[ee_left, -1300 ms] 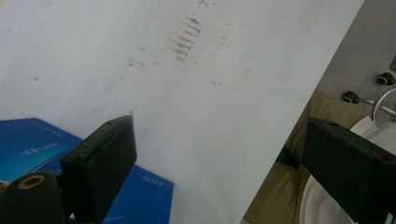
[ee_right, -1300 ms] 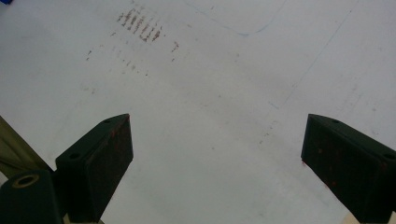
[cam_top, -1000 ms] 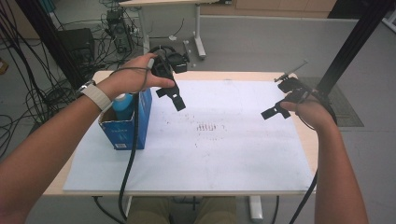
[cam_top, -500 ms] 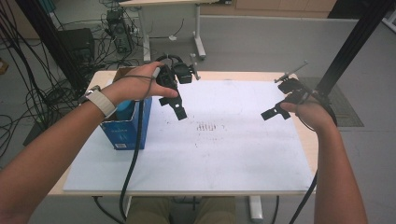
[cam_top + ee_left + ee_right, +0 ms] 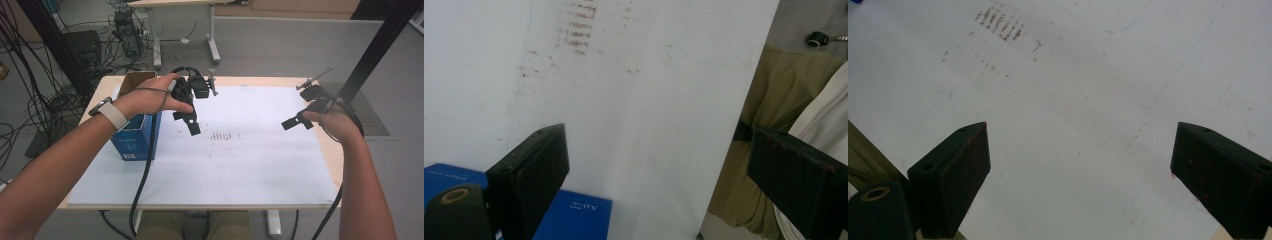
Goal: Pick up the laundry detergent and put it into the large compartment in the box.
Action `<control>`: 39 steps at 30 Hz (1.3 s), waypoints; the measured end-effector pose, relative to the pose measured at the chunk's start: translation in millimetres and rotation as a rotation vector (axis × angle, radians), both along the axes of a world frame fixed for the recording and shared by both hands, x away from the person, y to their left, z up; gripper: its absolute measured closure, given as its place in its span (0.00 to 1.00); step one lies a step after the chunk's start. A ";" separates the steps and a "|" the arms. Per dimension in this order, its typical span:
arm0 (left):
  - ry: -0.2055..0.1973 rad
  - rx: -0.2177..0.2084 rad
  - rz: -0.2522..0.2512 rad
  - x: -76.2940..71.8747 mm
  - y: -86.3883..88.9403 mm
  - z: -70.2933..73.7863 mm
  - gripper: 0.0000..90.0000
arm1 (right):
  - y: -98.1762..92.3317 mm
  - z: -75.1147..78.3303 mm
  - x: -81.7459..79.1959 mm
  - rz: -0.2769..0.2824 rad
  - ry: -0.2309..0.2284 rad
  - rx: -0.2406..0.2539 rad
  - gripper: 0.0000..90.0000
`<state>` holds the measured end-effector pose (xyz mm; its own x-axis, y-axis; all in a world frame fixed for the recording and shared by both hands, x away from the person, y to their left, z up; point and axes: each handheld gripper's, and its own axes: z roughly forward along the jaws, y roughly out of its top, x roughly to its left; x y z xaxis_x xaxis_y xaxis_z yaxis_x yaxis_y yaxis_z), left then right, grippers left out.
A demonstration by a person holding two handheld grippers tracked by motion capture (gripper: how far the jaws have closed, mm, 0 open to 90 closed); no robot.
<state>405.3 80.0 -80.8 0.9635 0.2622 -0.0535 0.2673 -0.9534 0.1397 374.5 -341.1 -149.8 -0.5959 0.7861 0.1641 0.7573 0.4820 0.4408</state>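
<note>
My left gripper [image 5: 186, 121] hangs over the white sheet [image 5: 250, 160], just right of the blue box [image 5: 134, 137], held by a hand with a watch on its wrist. In the left gripper view its jaws [image 5: 659, 150] stand wide apart with nothing between them, over the sheet [image 5: 624, 100] and the box's blue corner [image 5: 574, 212]. My right gripper [image 5: 296, 121] hovers over the sheet's right side. In the right gripper view it [image 5: 1080, 145] is open and empty above bare sheet [image 5: 1073, 100]. Faint red marks [image 5: 222, 136] lie mid-sheet.
The blue box stands at the table's left edge with its cardboard flaps [image 5: 136, 81] open. Cables trail from both grippers over the front edge. A black post [image 5: 375, 45] rises at the back right. The person's olive trousers [image 5: 769, 100] show past the sheet's edge.
My left gripper has moved right, from above the blue box to over the sheet near the red marks. The right gripper has stayed in place.
</note>
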 end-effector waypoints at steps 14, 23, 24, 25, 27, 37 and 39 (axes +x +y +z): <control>-0.007 0.027 -0.028 -3.9 -5.9 -7.9 0.11 | 2.9 -1.6 0.4 0.005 -0.006 0.007 0.10; -0.004 0.029 -0.033 -3.3 -8.2 -11.1 0.11 | 2.1 -5.6 0.2 0.001 0.001 0.006 0.10; -0.004 0.028 -0.032 -3.1 -8.0 -11.4 0.11 | 1.6 -5.8 0.3 0.001 0.000 0.009 0.10; -0.002 0.029 -0.031 -2.5 -7.9 -11.8 0.11 | 1.3 -6.1 0.5 0.002 0.000 0.010 0.10; -0.002 0.031 -0.029 -2.1 -7.6 -12.7 0.11 | 1.3 -6.3 1.0 0.001 0.001 0.009 0.10; -0.001 0.036 -0.027 -0.7 -8.0 -14.7 0.11 | 0.9 -8.9 2.0 0.002 0.003 0.012 0.10; -0.001 0.036 -0.027 -0.7 -8.2 -15.2 0.11 | 0.1 -9.5 1.6 0.001 0.002 0.015 0.10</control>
